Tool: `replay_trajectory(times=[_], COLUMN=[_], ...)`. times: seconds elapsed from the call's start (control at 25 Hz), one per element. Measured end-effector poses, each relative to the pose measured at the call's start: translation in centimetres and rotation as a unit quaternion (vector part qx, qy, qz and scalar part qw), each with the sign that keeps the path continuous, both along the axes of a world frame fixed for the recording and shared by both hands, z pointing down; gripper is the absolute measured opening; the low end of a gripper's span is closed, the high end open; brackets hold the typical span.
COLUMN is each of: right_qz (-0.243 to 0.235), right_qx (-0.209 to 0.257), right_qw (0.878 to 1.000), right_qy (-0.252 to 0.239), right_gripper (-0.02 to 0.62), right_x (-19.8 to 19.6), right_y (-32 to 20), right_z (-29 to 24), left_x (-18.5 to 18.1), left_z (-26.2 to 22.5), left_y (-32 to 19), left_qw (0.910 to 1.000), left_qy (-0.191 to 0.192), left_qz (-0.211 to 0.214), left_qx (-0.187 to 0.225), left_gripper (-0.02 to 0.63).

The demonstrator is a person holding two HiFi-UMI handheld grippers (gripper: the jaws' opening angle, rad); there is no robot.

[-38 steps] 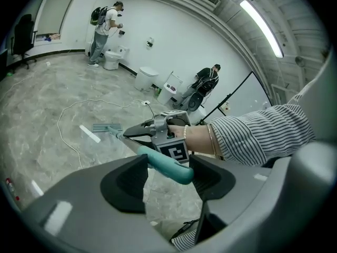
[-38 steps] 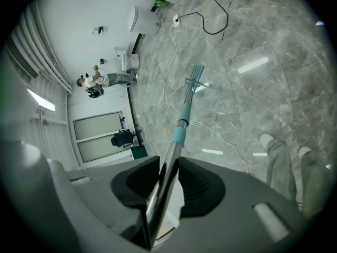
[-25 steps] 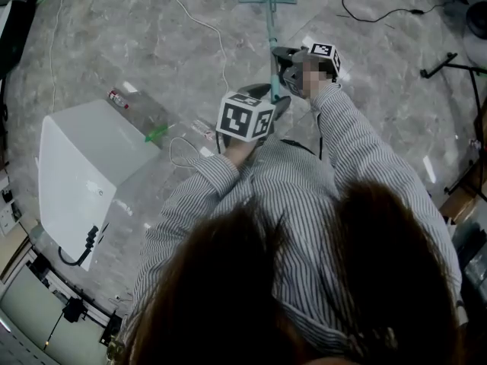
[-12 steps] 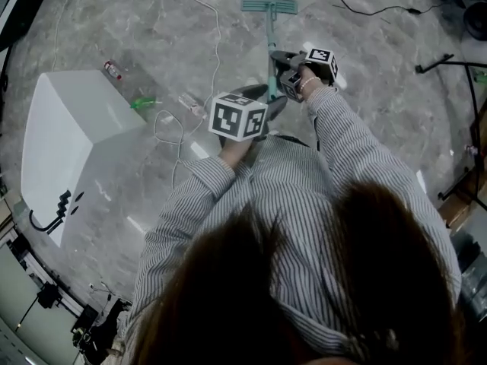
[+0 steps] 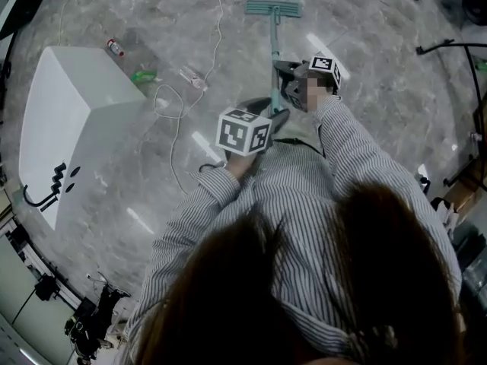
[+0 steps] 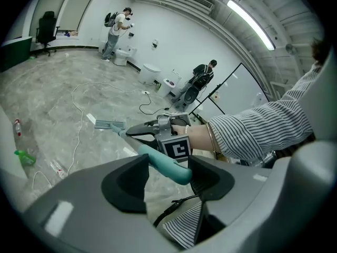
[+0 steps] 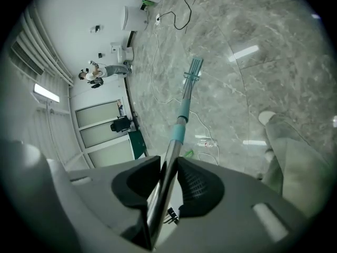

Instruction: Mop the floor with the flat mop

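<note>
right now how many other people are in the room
2: a person with a backpack by the far wall; a person in black nearer. Others may be hidden.

No legible txt or nos.; only coded square markers on left cube, right cube.

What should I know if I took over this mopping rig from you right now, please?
Left gripper: fingers shut on the teal handle end of the flat mop.
Right gripper: fingers shut on its metal shaft, further down.
Mop head: flat on the grey floor ahead.
Done: mop held with both grippers. Left: the mopping itself; how much floor is covered cannot be told.
</note>
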State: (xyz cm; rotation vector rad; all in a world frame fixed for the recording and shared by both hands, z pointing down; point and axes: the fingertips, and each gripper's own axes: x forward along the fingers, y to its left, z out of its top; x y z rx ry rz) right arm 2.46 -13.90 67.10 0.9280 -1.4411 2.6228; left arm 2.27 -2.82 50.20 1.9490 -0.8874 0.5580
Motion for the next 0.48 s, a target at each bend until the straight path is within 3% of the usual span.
replay_trajectory(times=[0.24,0.48], right_qz=[0.002,0.038], right_qx=[0.007,0.009], right_qw=[1.000,0.999], right_qy=[0.014,0.000], right_gripper=[0.101,0.101], right_x=[-0.8,-2.0], right_y=[9.1,19.1], right_z=[0.4,0.6], left_x=[-1.1,-2.8], left_z=[1.0,1.1], left_y=[9.2,19.4], left_qw=[0.9998,0.9990], left_qy=[0.002,0.000], left_qz=[0.015,0.044], left_qx=[0.009,0.006], left_gripper=[0.238,0.238])
